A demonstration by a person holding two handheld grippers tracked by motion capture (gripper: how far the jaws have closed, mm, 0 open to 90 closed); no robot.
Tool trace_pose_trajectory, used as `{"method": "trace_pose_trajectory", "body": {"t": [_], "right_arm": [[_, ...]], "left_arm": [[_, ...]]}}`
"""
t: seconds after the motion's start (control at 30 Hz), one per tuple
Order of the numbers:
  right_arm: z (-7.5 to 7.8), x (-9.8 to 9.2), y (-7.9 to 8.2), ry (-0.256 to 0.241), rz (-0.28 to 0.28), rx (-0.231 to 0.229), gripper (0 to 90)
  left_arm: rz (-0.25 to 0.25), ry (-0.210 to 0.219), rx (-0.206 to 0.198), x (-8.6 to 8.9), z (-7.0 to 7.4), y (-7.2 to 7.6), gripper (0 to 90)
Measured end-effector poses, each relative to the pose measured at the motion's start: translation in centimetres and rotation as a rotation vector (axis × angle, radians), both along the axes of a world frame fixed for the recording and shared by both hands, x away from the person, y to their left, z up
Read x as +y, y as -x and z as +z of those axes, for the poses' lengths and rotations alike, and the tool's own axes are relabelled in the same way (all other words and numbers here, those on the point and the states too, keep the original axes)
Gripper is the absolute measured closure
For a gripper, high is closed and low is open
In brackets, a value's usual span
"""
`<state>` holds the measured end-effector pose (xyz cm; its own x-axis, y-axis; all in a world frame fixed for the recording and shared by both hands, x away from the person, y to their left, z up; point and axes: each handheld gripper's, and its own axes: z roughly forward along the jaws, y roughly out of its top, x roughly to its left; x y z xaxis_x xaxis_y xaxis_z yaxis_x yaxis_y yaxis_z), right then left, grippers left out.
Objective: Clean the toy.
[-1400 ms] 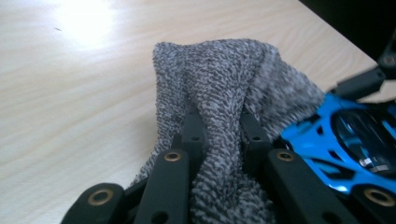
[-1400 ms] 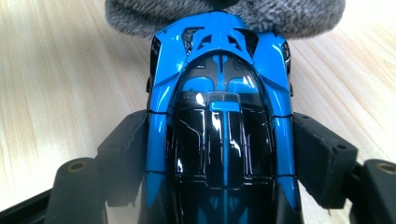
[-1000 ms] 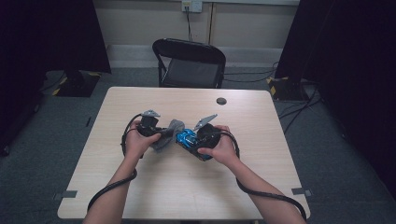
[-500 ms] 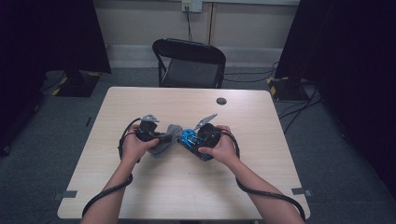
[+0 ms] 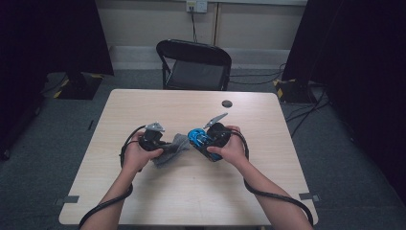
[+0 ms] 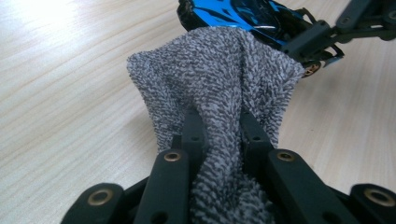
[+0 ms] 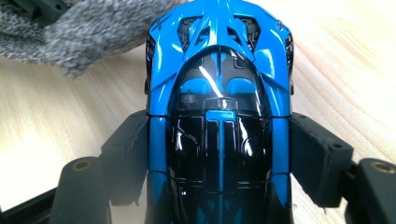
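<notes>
My left tool [image 6: 219, 135] was clamped on a grey cloth [image 6: 215, 79], its jaws pinching a bunched fold while the rest fanned out ahead over the desk [image 6: 60, 93]. My right tool [image 7: 219, 154] gripped a blue car [image 7: 219, 93] by its sides, one jaw against each flank, roof toward the camera. I could read no writing or label on the car. From above, both sat near the middle of the desk [image 5: 191, 191], cloth [image 5: 173, 147] touching the car's [image 5: 197, 136] end. Farther off lay a small dark disc [image 5: 227, 103] near the far edge, and beyond the desk stood a black chair [image 5: 194, 64].
</notes>
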<state>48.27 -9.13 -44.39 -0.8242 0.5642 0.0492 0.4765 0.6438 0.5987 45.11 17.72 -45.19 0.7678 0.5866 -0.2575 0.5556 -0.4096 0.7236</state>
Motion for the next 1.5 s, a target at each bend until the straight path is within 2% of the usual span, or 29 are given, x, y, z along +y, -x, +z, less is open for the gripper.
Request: {"method": "trace_pose_trajectory", "body": {"t": [0.13, 0.17, 0.23, 0.37, 0.47, 0.57, 0.7, 0.77, 0.8, 0.9, 1.07, 1.17, 1.5], "right_arm": [[0.1, -0.2, 0.3, -0.003, 0.011, -0.008, 28.4], [0.1, -0.2, 0.5, -0.003, 0.017, -0.003, 28.3], [0.1, -0.1, 0.8, -0.002, 0.028, -0.007, 28.3], [0.3, 0.0, 1.1, -0.017, 0.038, -0.007, 28.3], [0.4, 0.3, 1.5, -0.014, 0.056, -0.011, 28.3], [0.5, 0.6, 1.8, -0.009, 0.071, -0.012, 28.4], [0.5, 1.0, 2.0, -0.008, 0.091, -0.011, 28.4], [0.5, 1.2, 2.1, -0.013, 0.092, -0.013, 28.3], [0.5, 1.2, 2.0, -0.009, 0.093, -0.016, 28.4], [0.5, 0.9, 1.9, 0.002, 0.08, -0.021, 28.4], [0.5, 0.1, 1.5, 0.005, 0.053, -0.021, 28.4], [0.6, -0.3, 1.1, 0.005, 0.04, -0.022, 28.4], [0.4, -0.5, 0.7, 0.013, 0.016, -0.019, 28.3]], "left_arm": [[0.02, 0.025, -0.017, 0.8, 0.6, -0.4, 76.5], [0.051, 0.035, -0.027, 1.3, 1.1, -0.8, 76.5], [0.076, 0.039, -0.048, 1.7, 1.9, -1.4, 76.5], [0.111, 0.037, -0.088, 1.5, 3.2, -2.6, 76.4], [0.11, 0.027, -0.082, 0.9, 3.3, -3.4, 76.4], [0.103, 0.044, -0.065, 0.0, 3.2, -4.1, 76.4], [0.054, 0.062, -0.04, -1.7, 3.1, -4.4, 76.4], [0.028, 0.029, -0.036, -2.5, 2.8, -4.4, 76.4], [0.024, 0.027, -0.039, -2.8, 2.7, -4.4, 76.4], [0.016, 0.046, -0.026, -2.8, 2.5, -4.4, 76.4], [-0.012, 0.029, -0.01, -2.7, 2.4, -4.0, 76.3], [-0.02, 0.036, 0.003, -2.5, 2.1, -3.7, 76.3], [-0.048, 0.035, 0.015, -1.8, 1.7, -2.1, 76.3]]}}
